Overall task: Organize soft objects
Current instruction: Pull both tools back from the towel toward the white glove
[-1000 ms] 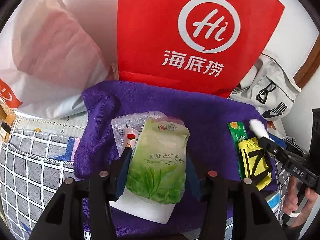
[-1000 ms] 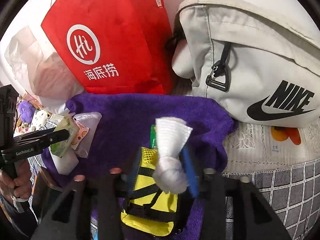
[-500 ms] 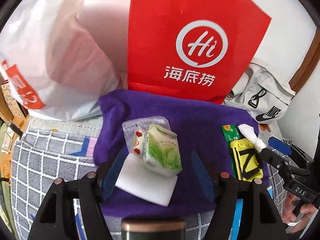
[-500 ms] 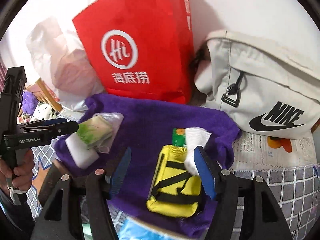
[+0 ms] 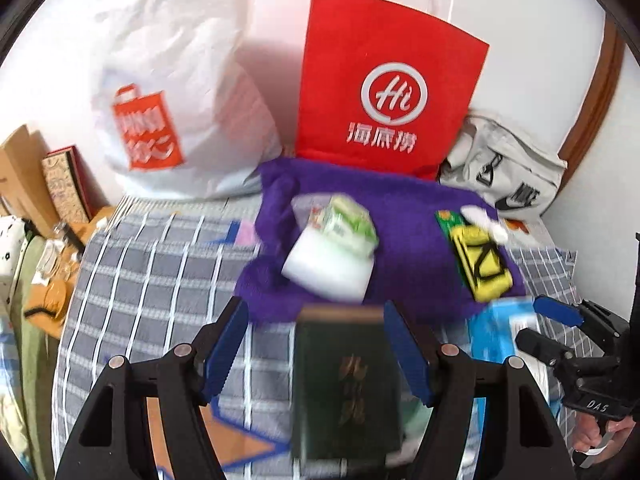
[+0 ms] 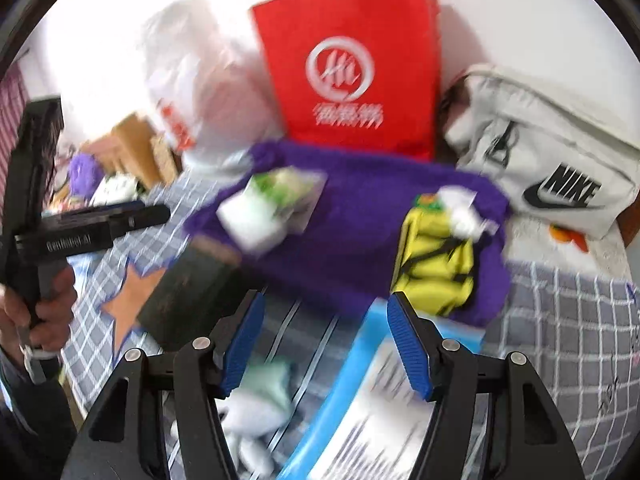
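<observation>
A purple towel [image 5: 404,240] [image 6: 360,220] lies on the checked bed. On its left lie a green tissue pack [image 5: 348,222] [image 6: 276,184] over a white sponge [image 5: 324,268] [image 6: 248,220]. On its right lie a yellow pouch [image 5: 480,268] [image 6: 432,264] and a white rolled cloth [image 5: 484,224] [image 6: 460,208]. My left gripper [image 5: 316,352] is open and empty, pulled back over a dark green book [image 5: 344,384] [image 6: 188,296]. My right gripper [image 6: 324,348] is open and empty, above a blue packet [image 6: 372,400] [image 5: 496,332].
A red paper bag [image 5: 384,80] [image 6: 352,68], a white plastic bag [image 5: 168,92] and a grey Nike bag [image 6: 540,152] [image 5: 508,168] stand behind the towel against the wall. Boxes and clutter [image 5: 36,200] lie at the left. A pale soft thing [image 6: 260,392] lies under my right gripper.
Both grippers have let go of their items, opened and pulled back from the towel. The tissue pack now lies on the sponge and the white cloth beside the yellow pouch.
</observation>
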`<state>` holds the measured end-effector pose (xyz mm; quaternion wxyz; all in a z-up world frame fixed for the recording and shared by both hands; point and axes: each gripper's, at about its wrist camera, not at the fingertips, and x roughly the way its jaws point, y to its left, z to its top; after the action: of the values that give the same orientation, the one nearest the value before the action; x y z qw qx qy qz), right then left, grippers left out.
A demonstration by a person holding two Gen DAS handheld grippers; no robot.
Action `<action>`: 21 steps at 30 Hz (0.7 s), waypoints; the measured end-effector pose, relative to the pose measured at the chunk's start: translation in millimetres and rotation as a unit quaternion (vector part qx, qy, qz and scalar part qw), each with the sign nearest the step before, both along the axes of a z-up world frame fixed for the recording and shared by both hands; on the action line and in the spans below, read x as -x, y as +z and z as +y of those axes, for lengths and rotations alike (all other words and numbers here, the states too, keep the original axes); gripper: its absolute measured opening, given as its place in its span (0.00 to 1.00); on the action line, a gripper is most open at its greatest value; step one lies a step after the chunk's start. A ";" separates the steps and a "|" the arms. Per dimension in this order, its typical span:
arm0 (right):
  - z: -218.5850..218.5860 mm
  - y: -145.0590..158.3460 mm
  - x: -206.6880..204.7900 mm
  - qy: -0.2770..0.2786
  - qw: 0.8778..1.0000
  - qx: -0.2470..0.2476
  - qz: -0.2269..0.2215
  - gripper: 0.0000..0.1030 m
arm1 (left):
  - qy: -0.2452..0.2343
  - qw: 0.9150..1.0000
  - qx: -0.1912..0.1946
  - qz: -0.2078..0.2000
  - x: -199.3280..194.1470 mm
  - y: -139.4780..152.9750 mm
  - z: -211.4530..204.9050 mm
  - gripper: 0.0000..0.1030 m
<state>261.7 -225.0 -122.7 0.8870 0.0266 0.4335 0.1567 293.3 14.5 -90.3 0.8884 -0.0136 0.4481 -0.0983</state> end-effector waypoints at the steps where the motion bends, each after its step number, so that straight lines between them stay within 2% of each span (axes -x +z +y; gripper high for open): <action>1: 5.3 -2.6 8.6 0.007 1.000 0.001 0.001 0.60 | -0.003 1.000 0.001 0.000 8.7 -1.1 2.7 0.67; 7: 17.5 -6.9 47.2 0.019 1.000 -0.010 -0.001 0.59 | -0.021 1.000 -0.005 0.001 64.3 -14.8 8.7 0.67; 11: 14.9 -7.3 66.4 0.010 1.000 -0.020 -0.012 0.59 | -0.038 0.999 -0.035 0.012 93.5 -36.3 5.7 0.67; 16: 9.6 -12.1 87.1 -0.001 1.000 -0.018 -0.017 0.59 | -0.050 0.997 -0.040 0.044 114.4 -70.2 1.4 0.66; 21: -1.4 -12.0 106.9 -0.015 0.999 -0.011 -0.030 0.59 | -0.091 0.993 -0.065 0.036 126.7 -86.9 -19.4 0.65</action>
<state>154.8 -226.4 -134.6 0.9014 0.0382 0.4049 0.1486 166.7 -4.9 -177.2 0.8580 0.0818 0.4848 -0.1488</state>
